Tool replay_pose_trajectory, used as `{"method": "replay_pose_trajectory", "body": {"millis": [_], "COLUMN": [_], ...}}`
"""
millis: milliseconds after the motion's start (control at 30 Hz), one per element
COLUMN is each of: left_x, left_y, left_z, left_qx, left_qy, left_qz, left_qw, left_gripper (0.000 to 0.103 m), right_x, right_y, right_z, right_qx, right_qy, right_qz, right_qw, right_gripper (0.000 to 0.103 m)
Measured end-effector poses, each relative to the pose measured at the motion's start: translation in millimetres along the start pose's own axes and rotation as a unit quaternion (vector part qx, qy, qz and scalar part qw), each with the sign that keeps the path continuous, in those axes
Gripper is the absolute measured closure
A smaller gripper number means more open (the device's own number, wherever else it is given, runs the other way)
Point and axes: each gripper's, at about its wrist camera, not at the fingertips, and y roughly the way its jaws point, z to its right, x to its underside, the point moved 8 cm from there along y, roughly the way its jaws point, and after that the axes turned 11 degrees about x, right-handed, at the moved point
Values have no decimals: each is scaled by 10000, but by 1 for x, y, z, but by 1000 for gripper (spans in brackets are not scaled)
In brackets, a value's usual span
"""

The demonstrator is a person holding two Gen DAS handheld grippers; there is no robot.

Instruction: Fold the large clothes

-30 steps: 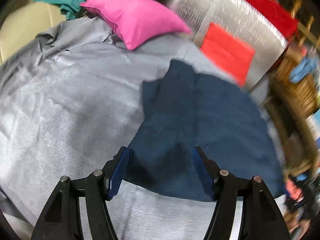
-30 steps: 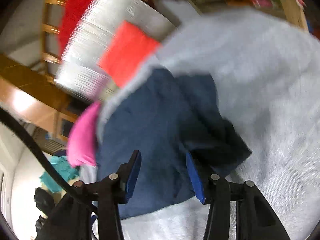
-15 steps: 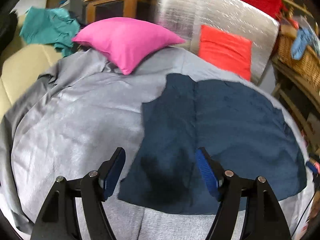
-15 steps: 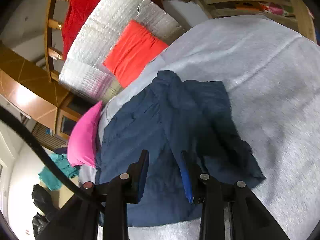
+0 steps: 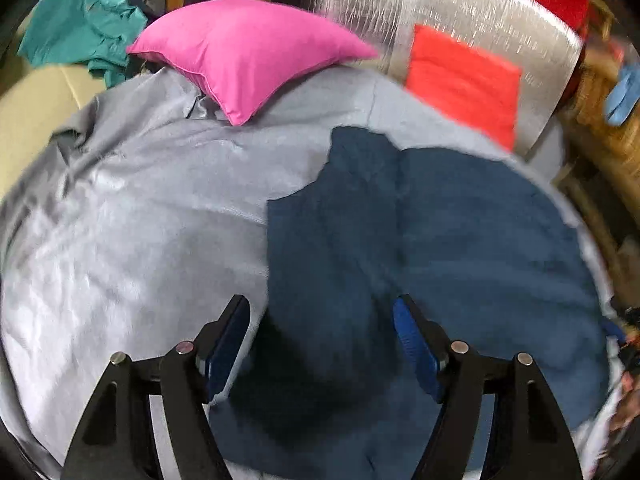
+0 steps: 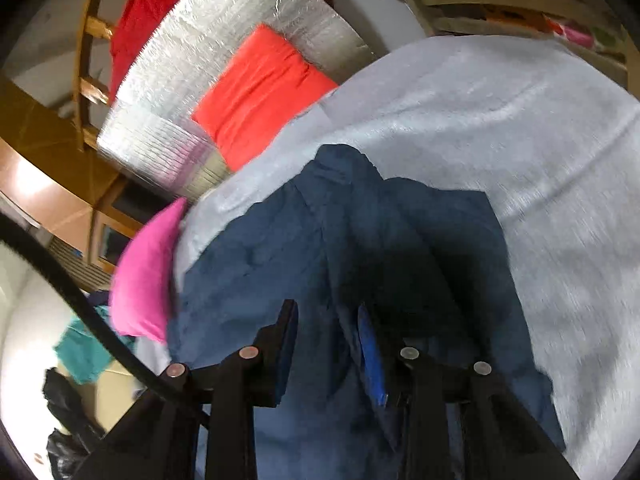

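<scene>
A large dark blue garment [image 5: 460, 260] lies spread on a grey sheet [image 5: 140, 220] that covers a bed. My left gripper [image 5: 322, 332] hovers open and wide over the garment's near left part, its left finger [image 5: 236, 332] just off the cloth's edge; nothing is pinched. In the right wrist view the same garment [image 6: 260, 280] fills the middle, with a raised fold running towards me. My right gripper [image 6: 330, 344] stands over that fold with a narrow gap between its jaws. The cloth lies close to the right pad [image 6: 370, 356], and I see no pinch.
A pink pillow [image 5: 248, 48] rests at the sheet's far side, with a red cushion [image 5: 460, 76] leaning on a silver foil panel [image 5: 460, 8]. A teal cloth [image 5: 80, 32] lies far left. Bare grey sheet [image 6: 520, 120] stretches right of the garment.
The left jaws have spread wider and the left gripper has shifted so its left finger is off the cloth's edge. The right jaws have narrowed and that gripper has moved in over the raised fold.
</scene>
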Motion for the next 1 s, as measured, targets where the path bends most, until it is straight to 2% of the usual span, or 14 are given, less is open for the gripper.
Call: {"method": "replay_pose_trajectory", "body": {"millis": [67,133,300,333,400,433,467,533,667,767,867,933,1000], "left_x": [3,1,-15,-17,-20,-20,-21,-25,-31,-34,-35,-35,-35], "left_y": [24,33,28,27,25,25,25,24,22,18,15,13,14], "left_z": [-6,-13,-22,-22,-22,-20,-18,-14,-11,-8,-7,-4,-4], "left_qx": [113,376,431,399,280,195,96,-66,-328,-458,-442,-503,-550], "left_qy": [-167,-492,-556,-555,-466,-367,-233,27,426,593,611,678,745], "left_qz": [-371,-513,-341,-293,-224,-199,-164,-105,83,199,268,308,343], "left_qw": [9991,9968,9969,9972,9983,9989,9995,9999,9985,9970,9968,9959,9951], "left_gripper": [25,23,23,23,23,23,23,23,23,23,23,23,23], "right_x": [-2,-9,-43,-52,-64,-68,-70,-70,-73,-70,-52,-31,-16], "right_y": [22,32,28,32,44,54,67,91,97,77,61,58,66], "right_z": [5,5,-12,-18,-25,-26,-27,-23,-31,-61,-107,-145,-169], "right_qx": [270,334,141,147,226,281,383,617,921,715,398,226,116], "right_qy": [-37,-19,22,-22,-78,-73,-52,-95,-268,-574,-1133,-1617,-1830], "right_qz": [-233,-315,-14,6,22,-49,-211,-504,-406,-185,-78,-117,-302], "right_qw": [9994,9989,9999,9999,9997,9996,9990,9968,9946,9956,9927,9865,9826], "right_gripper": [66,67,65,65,56,44,39,39,39,39,39,40,43]}}
